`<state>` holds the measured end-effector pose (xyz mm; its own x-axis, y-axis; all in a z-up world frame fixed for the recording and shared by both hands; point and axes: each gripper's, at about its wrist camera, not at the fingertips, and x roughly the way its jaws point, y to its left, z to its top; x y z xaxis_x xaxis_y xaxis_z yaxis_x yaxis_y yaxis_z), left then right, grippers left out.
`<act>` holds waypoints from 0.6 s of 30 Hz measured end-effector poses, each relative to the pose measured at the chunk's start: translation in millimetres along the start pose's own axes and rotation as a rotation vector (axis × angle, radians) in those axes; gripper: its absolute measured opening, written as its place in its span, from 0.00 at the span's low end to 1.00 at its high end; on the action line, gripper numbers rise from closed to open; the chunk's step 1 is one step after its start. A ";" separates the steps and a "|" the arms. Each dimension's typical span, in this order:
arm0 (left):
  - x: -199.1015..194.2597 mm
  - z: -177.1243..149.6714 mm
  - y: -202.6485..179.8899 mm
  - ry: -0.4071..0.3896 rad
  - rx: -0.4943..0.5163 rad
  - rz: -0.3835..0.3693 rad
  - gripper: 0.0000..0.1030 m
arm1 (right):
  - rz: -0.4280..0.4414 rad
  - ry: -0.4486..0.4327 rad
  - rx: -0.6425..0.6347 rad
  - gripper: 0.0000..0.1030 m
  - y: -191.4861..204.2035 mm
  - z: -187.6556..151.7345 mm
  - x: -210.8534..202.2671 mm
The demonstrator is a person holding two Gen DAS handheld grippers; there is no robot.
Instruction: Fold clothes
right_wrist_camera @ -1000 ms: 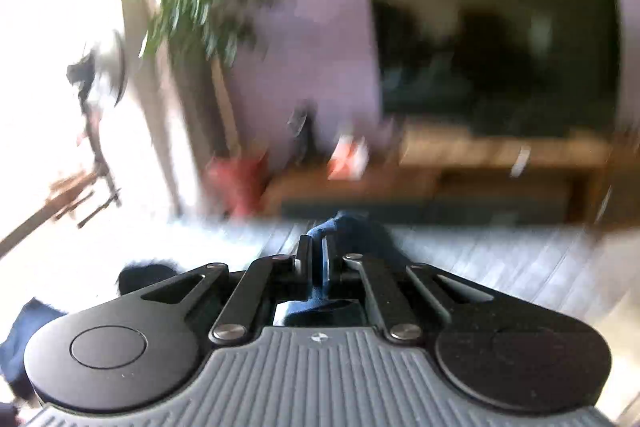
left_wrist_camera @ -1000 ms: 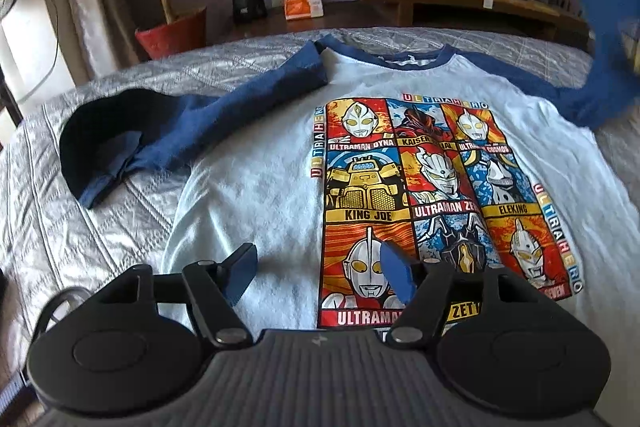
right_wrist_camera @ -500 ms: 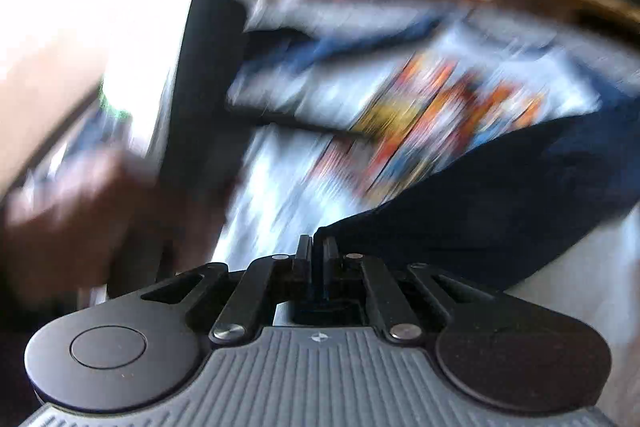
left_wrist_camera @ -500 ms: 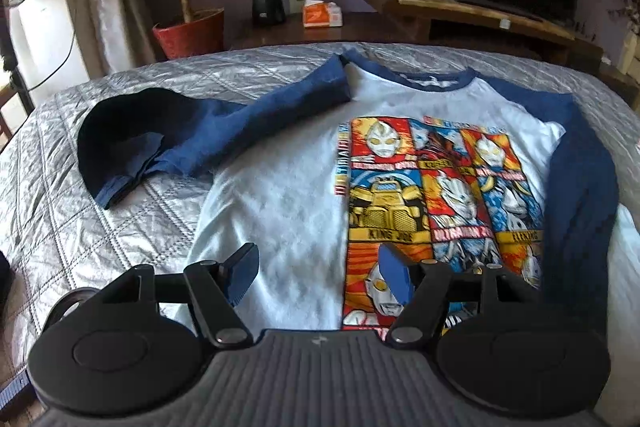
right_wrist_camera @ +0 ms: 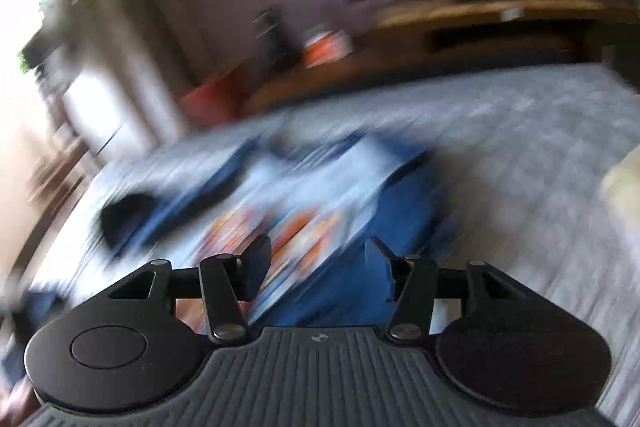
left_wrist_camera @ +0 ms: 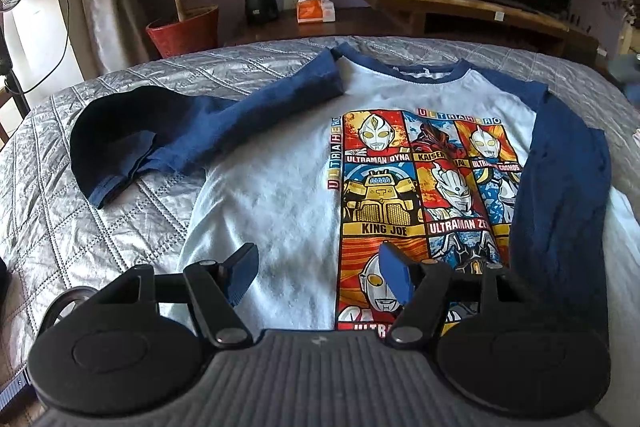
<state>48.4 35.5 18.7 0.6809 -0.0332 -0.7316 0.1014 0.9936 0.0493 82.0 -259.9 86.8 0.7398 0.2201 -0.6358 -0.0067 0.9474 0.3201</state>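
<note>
The pale-blue, navy-sleeved printed cotton shirt [left_wrist_camera: 280, 187] lies flat on the grey quilted bedspread [left_wrist_camera: 60, 227], its near hem hidden behind the left gripper [left_wrist_camera: 318, 273], whose jaws stand apart, empty. The right gripper [right_wrist_camera: 318, 265] is opening, gripping nothing; its view is blurred.

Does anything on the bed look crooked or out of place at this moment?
Yes. The shirt's two sleeves do not match: one sleeve is folded along the body, the other sleeve still sprawls sideways on the quilt, its cuff bunched.

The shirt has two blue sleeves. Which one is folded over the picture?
The sleeve on the picture's right side; it lies down across the shirt. The other sleeve sprawls onto the quilt.
</note>
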 end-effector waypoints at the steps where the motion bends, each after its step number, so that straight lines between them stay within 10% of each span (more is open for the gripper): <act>1: 0.5 -0.5 -0.7 0.001 0.005 0.000 0.61 | -0.053 -0.002 -0.002 0.56 -15.1 13.6 14.8; 9: 3.3 -1.6 0.6 0.006 0.003 -0.001 0.61 | -0.087 0.128 -0.151 0.49 -37.7 41.8 104.4; 11: 3.3 -2.0 0.5 0.007 0.003 -0.002 0.61 | -0.127 0.177 -0.142 0.07 -39.7 40.1 124.1; 18: 1.3 -3.2 1.4 -0.002 -0.007 0.008 0.61 | -0.249 0.086 -0.246 0.18 -20.1 53.2 141.5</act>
<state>47.1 37.2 15.7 0.6833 -0.0251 -0.7297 0.0908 0.9946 0.0508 222.6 -260.2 27.8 0.6800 -0.0152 -0.7330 -0.0030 0.9997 -0.0235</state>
